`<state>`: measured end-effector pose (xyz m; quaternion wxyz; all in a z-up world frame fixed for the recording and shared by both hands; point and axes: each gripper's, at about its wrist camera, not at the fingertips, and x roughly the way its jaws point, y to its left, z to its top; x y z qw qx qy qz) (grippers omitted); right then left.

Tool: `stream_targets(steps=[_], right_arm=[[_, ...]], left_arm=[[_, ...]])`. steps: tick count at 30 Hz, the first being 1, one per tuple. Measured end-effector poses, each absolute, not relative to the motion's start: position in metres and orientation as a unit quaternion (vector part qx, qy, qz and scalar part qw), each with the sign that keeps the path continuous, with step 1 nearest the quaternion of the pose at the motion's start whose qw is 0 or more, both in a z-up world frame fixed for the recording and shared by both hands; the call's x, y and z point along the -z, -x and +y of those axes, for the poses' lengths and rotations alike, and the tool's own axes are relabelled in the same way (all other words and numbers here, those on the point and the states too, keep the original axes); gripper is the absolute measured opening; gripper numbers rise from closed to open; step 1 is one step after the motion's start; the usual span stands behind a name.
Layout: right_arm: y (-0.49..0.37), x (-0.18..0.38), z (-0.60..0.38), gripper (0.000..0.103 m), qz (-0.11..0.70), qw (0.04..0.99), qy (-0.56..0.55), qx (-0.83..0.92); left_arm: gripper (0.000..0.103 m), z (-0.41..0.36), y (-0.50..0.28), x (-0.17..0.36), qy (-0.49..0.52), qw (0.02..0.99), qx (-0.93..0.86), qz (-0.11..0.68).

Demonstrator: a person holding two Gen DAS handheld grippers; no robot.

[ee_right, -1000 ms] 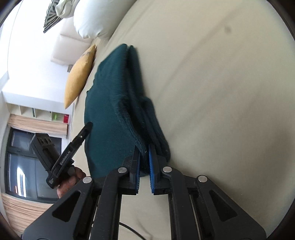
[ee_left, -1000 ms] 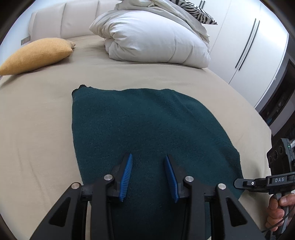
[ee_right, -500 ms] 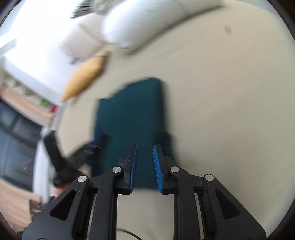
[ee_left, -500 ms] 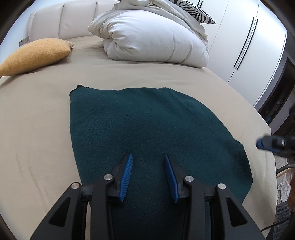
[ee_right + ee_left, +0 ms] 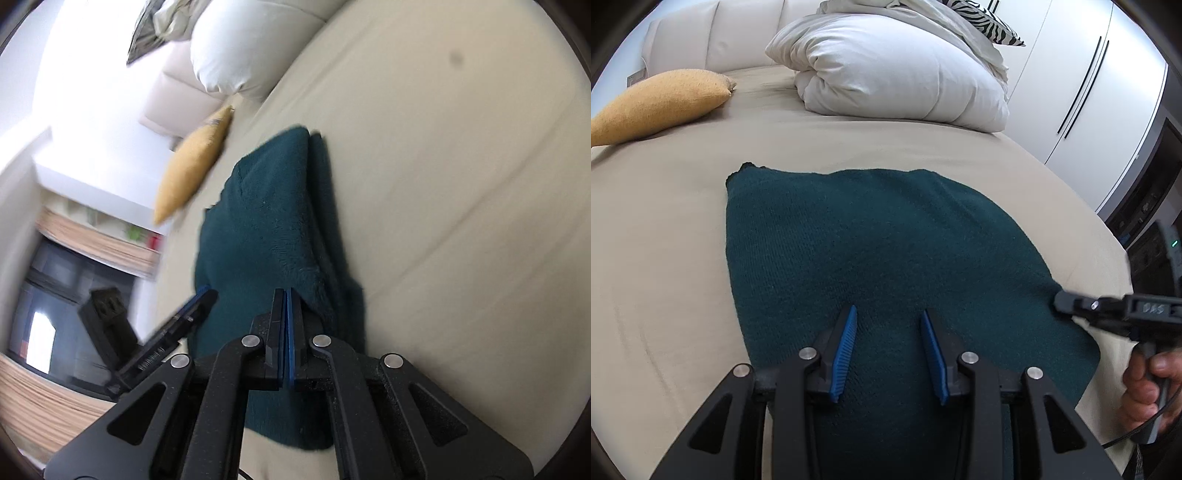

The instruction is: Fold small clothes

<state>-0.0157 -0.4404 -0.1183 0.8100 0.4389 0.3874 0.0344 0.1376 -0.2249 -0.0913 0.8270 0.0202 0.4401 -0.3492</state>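
Green knit (image 5: 879, 251) beneath gaping left tool (image 5: 888, 341); edge between closed right tool (image 5: 287, 295)

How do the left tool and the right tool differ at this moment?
The left tool is open, jaws spread wide above the green cloth; the right tool has its jaws together at the cloth's edge. Whether it pinches cloth cannot be told. The left points over the cloth's middle, the right at its side. Both have black frames with blue pads.
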Motion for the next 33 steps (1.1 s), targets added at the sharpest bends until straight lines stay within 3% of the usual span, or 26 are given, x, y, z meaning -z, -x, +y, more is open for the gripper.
stream_targets(steps=[7,11,14,23,31,33], right_arm=[[-0.053,0.054,-0.416,0.009,0.397,0.846,-0.348,-0.068],[-0.122,0.074,-0.405,0.009,0.459,0.813,-0.347,-0.084],[-0.151,0.104,-0.421,0.0,0.487,0.789,-0.368,-0.067],[-0.148,0.115,-0.464,0.0,0.41,0.809,-0.422,-0.014],[-0.096,0.112,-0.491,0.0,0.393,0.812,-0.428,0.054],[-0.082,0.1,-0.488,0.008,0.389,0.819,-0.416,0.071]], left_arm=[[0.039,-0.227,-0.141,0.092,-0.021,0.821,0.343,0.456],[0.039,-0.227,-0.145,0.092,-0.018,0.814,0.344,0.467],[0.039,-0.232,-0.147,0.093,-0.028,0.813,0.338,0.474],[0.039,-0.238,-0.15,0.092,-0.045,0.81,0.334,0.479],[0.039,-0.238,-0.149,0.092,-0.051,0.812,0.332,0.478],[0.039,-0.238,-0.149,0.092,-0.052,0.812,0.331,0.478]])
